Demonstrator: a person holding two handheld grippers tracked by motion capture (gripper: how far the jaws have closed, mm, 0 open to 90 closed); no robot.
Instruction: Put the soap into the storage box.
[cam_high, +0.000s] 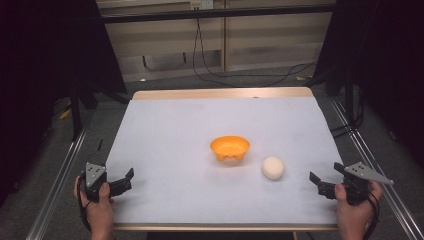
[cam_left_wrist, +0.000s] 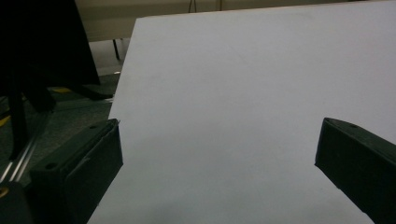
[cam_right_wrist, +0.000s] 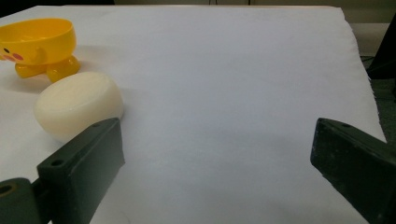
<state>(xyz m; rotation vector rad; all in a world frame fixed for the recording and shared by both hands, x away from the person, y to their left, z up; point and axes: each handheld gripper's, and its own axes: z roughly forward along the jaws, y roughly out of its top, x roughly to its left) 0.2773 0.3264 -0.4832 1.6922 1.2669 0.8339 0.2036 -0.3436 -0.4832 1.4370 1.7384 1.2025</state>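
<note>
From the high view, I hold my left hand-held gripper (cam_high: 126, 179) at the near left corner of the white, paper-covered tabletop (cam_high: 180, 140), my left hand (cam_high: 97, 202) wrapped round its body, its black jaws spread apart and pointing toward the middle of the sheet with nothing between them. My right hand-held gripper (cam_high: 325, 176) sits at the near right edge in my right hand (cam_high: 352, 205), its jaws likewise parted and empty, aimed left. Near the middle of the tabletop stands a small orange plastic bowl on stubby feet (cam_high: 230, 148), and just to its right and a little nearer to me lies a cream-white, rounded puck-shaped object (cam_high: 273, 167), apart from the bowl and well short of my right jaws. In the left gripper view, my left hand-held gripper (cam_left_wrist: 218, 154) shows its two jaws wide apart at the lower corners, bare white tabletop (cam_left_wrist: 243, 84) between them and dark floor past the sheet's left edge. In the right gripper view, my right hand-held gripper (cam_right_wrist: 217, 156) is just as wide open and holds nothing; the cream-white object (cam_right_wrist: 77, 103) lies just beyond the left jaw, not between the jaws, and the orange bowl (cam_right_wrist: 39, 44), with a small face marked on its side, stands close behind it.
</note>
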